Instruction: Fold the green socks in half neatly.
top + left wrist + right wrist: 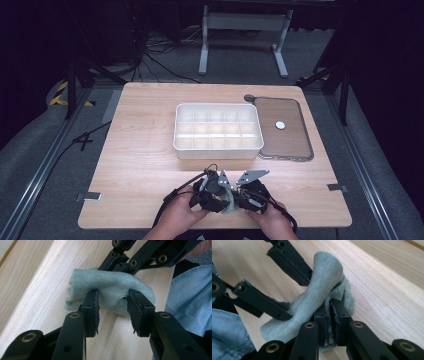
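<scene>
1. Right gripper (329, 312): jaws nearly together, clamped on a fold of the grey-green sock (322, 297); cloth bunches up above the pads.
2. Left gripper (113, 305): jaws spread apart, straddling the sock (112, 287); pads stand at either side of the cloth, not squeezing it, so released.
3. In the right gripper view the left gripper's two jaws flank the sock's upright fold from the far side, open.
4. High view: both grippers meet tip to tip near the table's front edge, left gripper (212, 192) beside right gripper (245, 195), sock (229, 202) between them.
5. Sock sits low over the wooden table (140, 150), a loose end lying on the wood.
6. Farther back, well apart: white divided box (218, 131) at mid table, its lid (282, 129) flat just beside it on the right.
7. Denim sleeve (192, 297) at frame edge.
</scene>
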Demonstrator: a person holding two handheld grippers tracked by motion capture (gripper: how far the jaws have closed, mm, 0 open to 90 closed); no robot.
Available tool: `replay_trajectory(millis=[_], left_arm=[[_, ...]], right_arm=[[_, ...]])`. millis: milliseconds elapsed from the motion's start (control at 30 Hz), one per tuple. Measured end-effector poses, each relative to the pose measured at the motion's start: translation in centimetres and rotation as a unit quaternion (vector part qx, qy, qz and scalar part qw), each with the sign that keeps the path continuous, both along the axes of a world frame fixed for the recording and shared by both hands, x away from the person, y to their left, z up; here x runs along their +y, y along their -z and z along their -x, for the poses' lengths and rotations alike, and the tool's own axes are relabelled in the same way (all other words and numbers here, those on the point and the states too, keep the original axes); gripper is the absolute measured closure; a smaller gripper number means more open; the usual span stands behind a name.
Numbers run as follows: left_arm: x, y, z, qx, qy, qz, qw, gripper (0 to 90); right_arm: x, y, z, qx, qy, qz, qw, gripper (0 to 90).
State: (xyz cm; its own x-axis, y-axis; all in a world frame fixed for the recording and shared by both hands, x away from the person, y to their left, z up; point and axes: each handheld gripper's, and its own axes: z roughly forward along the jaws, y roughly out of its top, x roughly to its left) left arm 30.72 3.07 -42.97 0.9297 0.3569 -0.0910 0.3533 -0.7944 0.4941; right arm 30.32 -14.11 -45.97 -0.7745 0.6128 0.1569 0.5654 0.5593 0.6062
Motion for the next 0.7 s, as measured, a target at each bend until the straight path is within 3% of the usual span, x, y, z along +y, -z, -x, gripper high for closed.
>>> replay_trajectory(millis=[133,267,367,700], left_arm=[[-0.1,0.1,0.0,-0.005,0.001,0.007,1.0000,58.9],[0.0,0.0,0.0,-0.003,0.010,0.006,0.9999,58.3],[0.1,0.0,0.2,-0.004,0.006,0.009,0.9999,57.2],[0.0,0.1,0.0,-0.006,0.005,0.009,0.9999,56.4]], right_arm=[[-0.3,0.2,-0.2,0.032,0.019,-0.027,0.9989,83.2],[-0.6,0.3,-0.2,0.034,0.015,-0.035,0.9987,79.0],[-1.0,-0.1,-0.3,0.047,0.009,-0.024,0.9986,74.1],[-2.5,-2.1,0.1,0.041,-0.005,-0.015,0.9990,73.8]])
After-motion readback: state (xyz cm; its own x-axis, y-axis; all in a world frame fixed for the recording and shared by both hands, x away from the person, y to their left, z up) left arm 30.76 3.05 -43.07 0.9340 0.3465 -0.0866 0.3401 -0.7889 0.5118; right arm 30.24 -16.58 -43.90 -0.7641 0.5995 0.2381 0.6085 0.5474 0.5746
